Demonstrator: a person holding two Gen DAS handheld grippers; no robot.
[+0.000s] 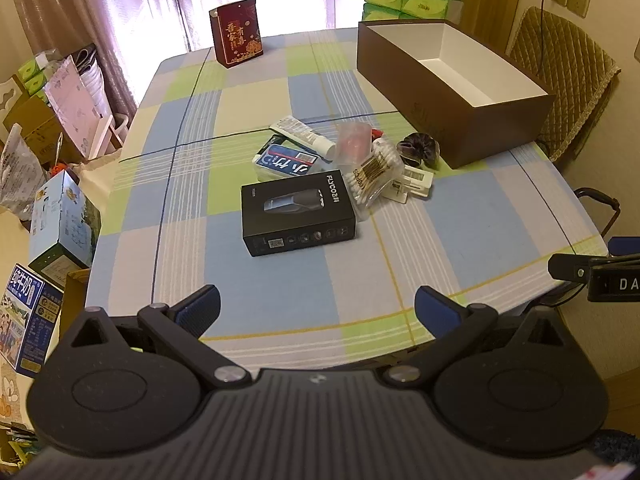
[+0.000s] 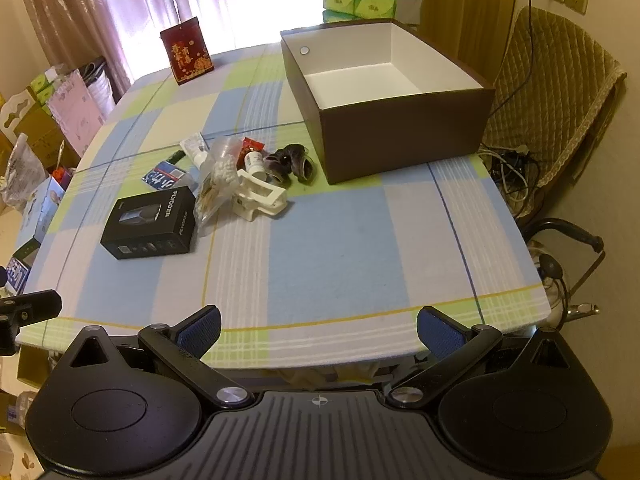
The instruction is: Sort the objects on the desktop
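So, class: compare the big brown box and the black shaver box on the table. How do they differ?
The brown box is open-topped, showing a white, empty inside; the black shaver box is closed. The brown box is far larger and taller, while the shaver box lies flat and low. The brown box's outside looks nearly plain; the shaver box carries a product picture and lettering. Both are rectangular and rest on the checked tablecloth.

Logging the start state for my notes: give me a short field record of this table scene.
surface: checked tablecloth
container: brown box, open, nothing seen inside
clutter: black shaver box, cotton swab bag, white clip, blue packet, dark scrunchie
left gripper: jaws open, holding nothing
right gripper: jaws open, holding nothing
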